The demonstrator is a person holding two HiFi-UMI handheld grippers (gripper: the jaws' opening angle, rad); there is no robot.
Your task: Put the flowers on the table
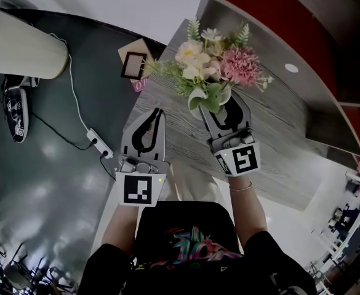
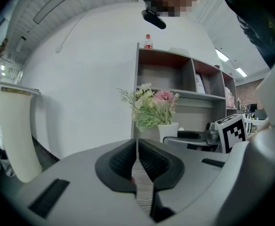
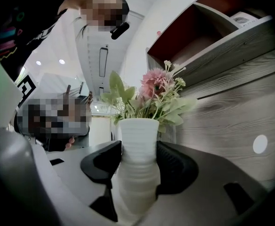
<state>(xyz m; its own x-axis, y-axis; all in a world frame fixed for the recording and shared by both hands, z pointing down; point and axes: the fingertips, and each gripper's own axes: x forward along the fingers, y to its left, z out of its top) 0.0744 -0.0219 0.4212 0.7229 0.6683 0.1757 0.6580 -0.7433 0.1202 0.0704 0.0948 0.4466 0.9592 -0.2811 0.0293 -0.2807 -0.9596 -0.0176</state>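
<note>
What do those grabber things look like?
The left gripper and right gripper are light grey with black ribbed pads; each carries a white cube with black square markers. The person wears a black short-sleeved shirt with colourful print and a thin bracelet.

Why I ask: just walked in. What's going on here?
A person works two handheld grippers. The right gripper is shut on a white vase of flowers, above the grey wood-grain table. The left gripper is shut, empty, beside it. Whether the vase has touched down is unclear.
</note>
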